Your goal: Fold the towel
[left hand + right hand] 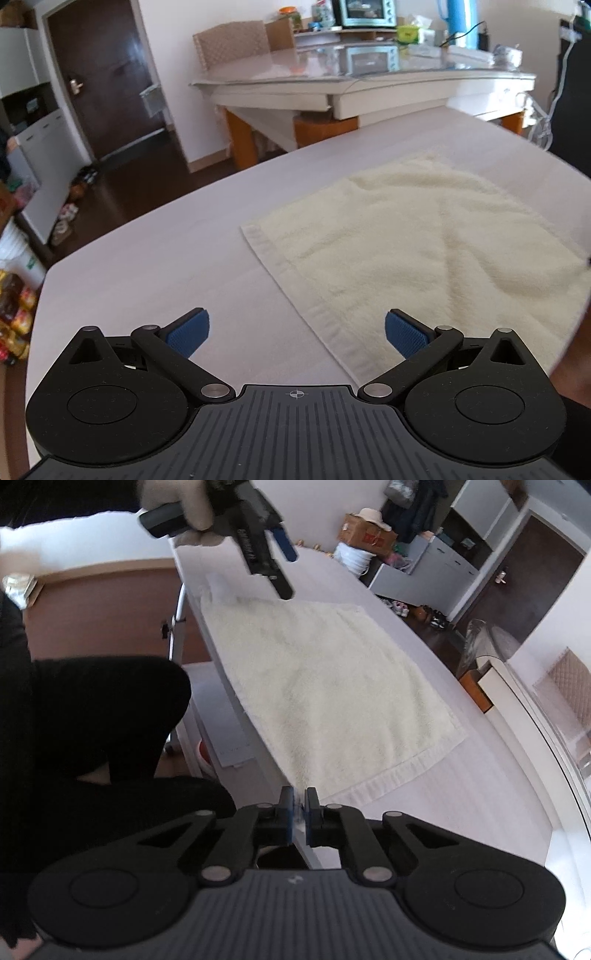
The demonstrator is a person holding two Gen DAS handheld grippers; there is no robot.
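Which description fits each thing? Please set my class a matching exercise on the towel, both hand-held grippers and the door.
Things:
1. towel
2. left hand-held gripper
3. right hand-held gripper
4. door

Descriptions:
A. jaws shut
B. dark brown
C. cream, spread flat
D. jaws wide open

Pairs: 1-C, 2-D, 3-A, 4-B
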